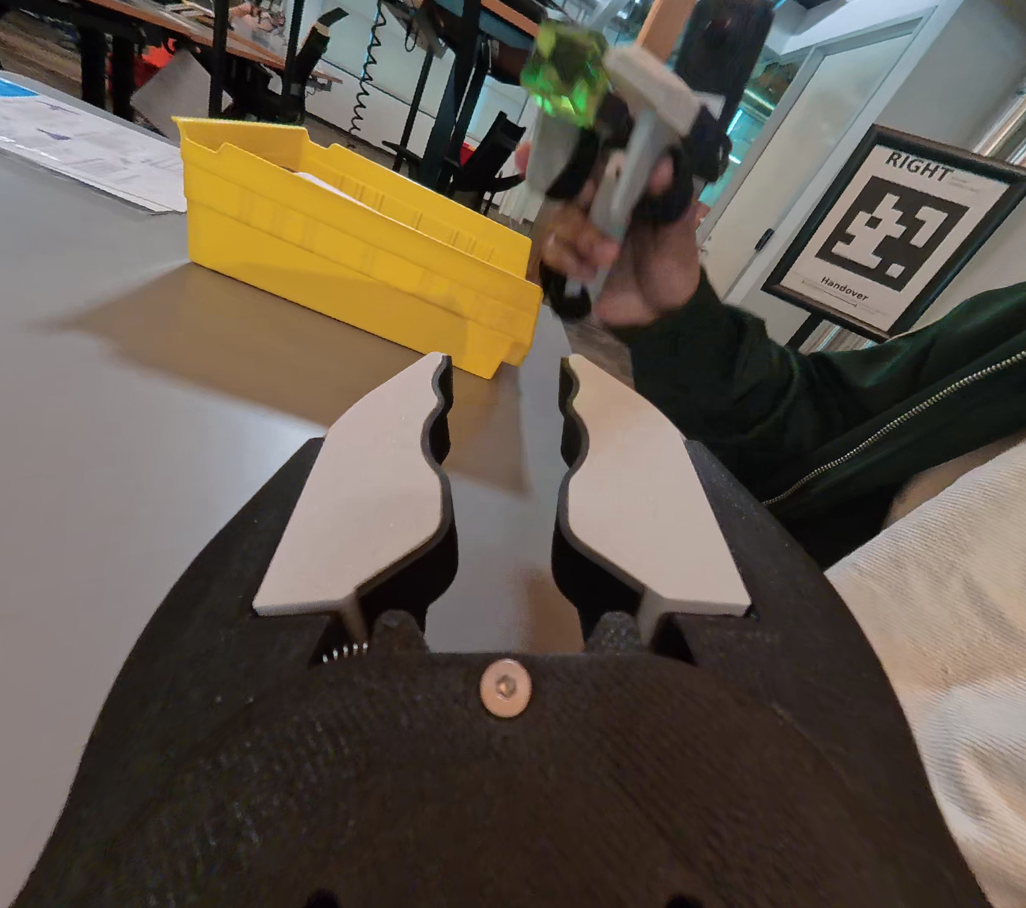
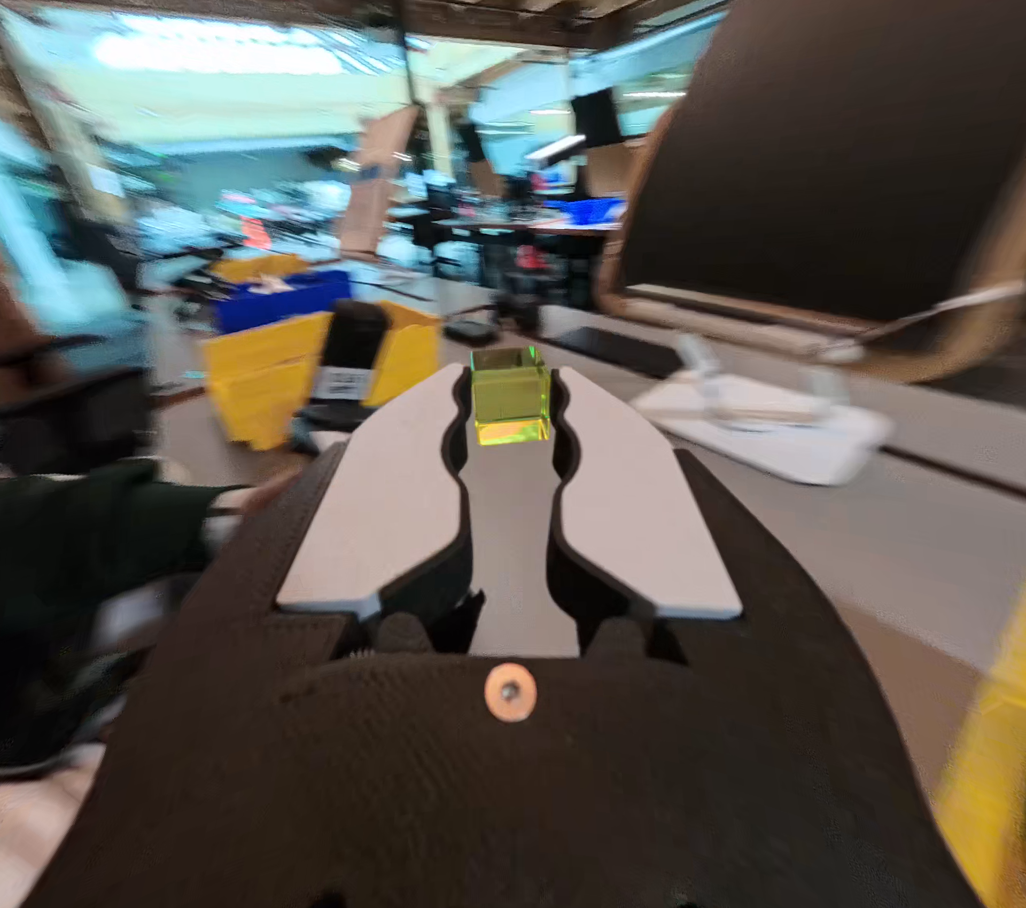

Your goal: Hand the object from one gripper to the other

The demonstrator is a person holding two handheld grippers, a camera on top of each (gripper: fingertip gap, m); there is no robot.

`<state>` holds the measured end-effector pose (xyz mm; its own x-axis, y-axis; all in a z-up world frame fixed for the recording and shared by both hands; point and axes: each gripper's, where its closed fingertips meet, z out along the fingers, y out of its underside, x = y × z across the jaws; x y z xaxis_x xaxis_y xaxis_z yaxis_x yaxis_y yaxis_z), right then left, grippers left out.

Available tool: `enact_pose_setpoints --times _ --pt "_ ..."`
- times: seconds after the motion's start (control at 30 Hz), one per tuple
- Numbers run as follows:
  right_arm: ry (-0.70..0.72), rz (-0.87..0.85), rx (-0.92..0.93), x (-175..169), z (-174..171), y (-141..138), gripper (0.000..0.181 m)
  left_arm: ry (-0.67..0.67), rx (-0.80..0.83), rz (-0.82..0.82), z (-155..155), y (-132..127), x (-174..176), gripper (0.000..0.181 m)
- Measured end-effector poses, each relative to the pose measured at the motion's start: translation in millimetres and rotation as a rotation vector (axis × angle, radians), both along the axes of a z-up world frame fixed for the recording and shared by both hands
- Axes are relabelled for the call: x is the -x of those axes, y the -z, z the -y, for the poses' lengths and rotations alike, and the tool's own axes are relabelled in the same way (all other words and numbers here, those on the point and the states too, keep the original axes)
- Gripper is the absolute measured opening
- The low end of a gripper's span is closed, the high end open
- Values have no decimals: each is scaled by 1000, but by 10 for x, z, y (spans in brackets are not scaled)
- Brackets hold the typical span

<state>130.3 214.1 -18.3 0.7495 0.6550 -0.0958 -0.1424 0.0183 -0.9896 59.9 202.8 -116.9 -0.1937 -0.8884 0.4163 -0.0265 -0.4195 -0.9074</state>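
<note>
In the left wrist view the left gripper (image 1: pixel 504 365) sits low over the grey table (image 1: pixel 111 382), its two grey fingers (image 1: pixel 377 482) spread with a clear gap between the wavy black pads and nothing between them. Just past its tips a yellow plastic bin (image 1: pixel 355 249) stands on the table, one corner reaching close to the table's right edge. A sheet of printed paper (image 1: pixel 89 154) lies flat near the far left edge. To the right of the bin, raised above the table, the right gripper (image 1: pixel 566 76) is held by a hand (image 1: pixel 638 265) in a dark green zipped sleeve (image 1: pixel 805 415); it is blurred, tilted up and to the left, and its fingertips pinch a translucent green cube (image 1: pixel 563 74). Beyond the sleeve stands a framed sign with a black and white marker (image 1: pixel 894 232), and farther back are workbenches and ceiling ducts.

In the right wrist view the right gripper (image 2: pixel 509 376) has its grey fingers (image 2: pixel 622 493) closed onto the green cube (image 2: pixel 509 396), which sits clamped between the pads right at the tips, well clear of the table (image 2: pixel 833 548). To the left, behind the fingers, the black body of the left gripper (image 2: pixel 352 360) stands in front of the yellow bin (image 2: pixel 266 371). A white tray-like object (image 2: pixel 777 432) lies on the table to the right, blurred. A blue bin (image 2: pixel 277 298) sits behind the yellow one.
</note>
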Motion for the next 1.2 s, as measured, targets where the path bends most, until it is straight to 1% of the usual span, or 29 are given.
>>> enact_pose_setpoints --times 0.03,0.07,0.1,0.13,0.2,0.23,0.3,0.33,0.4,0.5,0.6,0.67,0.7,0.73,0.77,0.83,0.9,0.97,1.03,1.1,1.17,1.2 --pt "112 74 -3 -300 -27 -98 27 -1 -17 0 9 -10 4 39" --pt "218 144 28 -625 -57 -129 27 -4 -36 8 19 -31 4 40" --pt "306 193 91 -956 -80 -89 27 -12 -57 15 27 -53 5 40" --pt "392 220 165 -1298 -98 12 27 -22 -81 19 35 -68 4 40" --pt "569 241 290 -1955 -110 334 27 -31 -128 3 58 -53 -1 38" --pt "635 252 368 -2214 -101 544 27 -48 -152 -3 55 -46 -3 36" --pt "728 336 496 -2562 -65 924 27 -87 -208 -22 43 -16 -7 32" --pt "755 376 543 -2659 -51 1060 27 -94 -234 -33 49 1 -10 31" --pt "778 413 588 -2748 -64 1209 27 -82 -266 -52 81 32 -18 21" --pt "806 431 630 -2833 -116 1316 27 -98 -286 -62 72 71 -18 9" --pt "844 477 698 -2957 -121 1454 27 -125 -302 -83 39 121 3 4" --pt "853 478 741 -3024 -119 1540 28 -138 -315 -100 34 154 29 3" --pt "860 464 730 -3050 -135 1528 32 -146 -317 -110 35 170 48 3" --pt "864 442 710 -3064 -157 1480 37 -155 -321 -120 38 190 73 2" --pt "864 417 689 -3067 -183 1405 36 -163 -333 -130 45 216 104 2" --pt "867 365 624 -3054 -258 1181 40 -193 -361 -161 21 261 175 2" --pt "848 332 526 -2955 -346 884 42 -211 -353 -162 10 227 250 3" --pt "806 311 402 -2749 -437 522 43 -218 -305 -153 12 190 334 3" --pt "727 271 271 -2398 -524 139 43 -266 -275 -156 -41 192 439 3" --pt "593 212 156 -1894 -594 -183 45 -316 -258 -159 -96 194 548 8" --pt "418 139 84 -1287 -636 -383 47 -360 -251 -162 -128 184 654 11" --pt "322 100 58 -960 -645 -434 49 -386 -253 -167 -141 182 708 11"
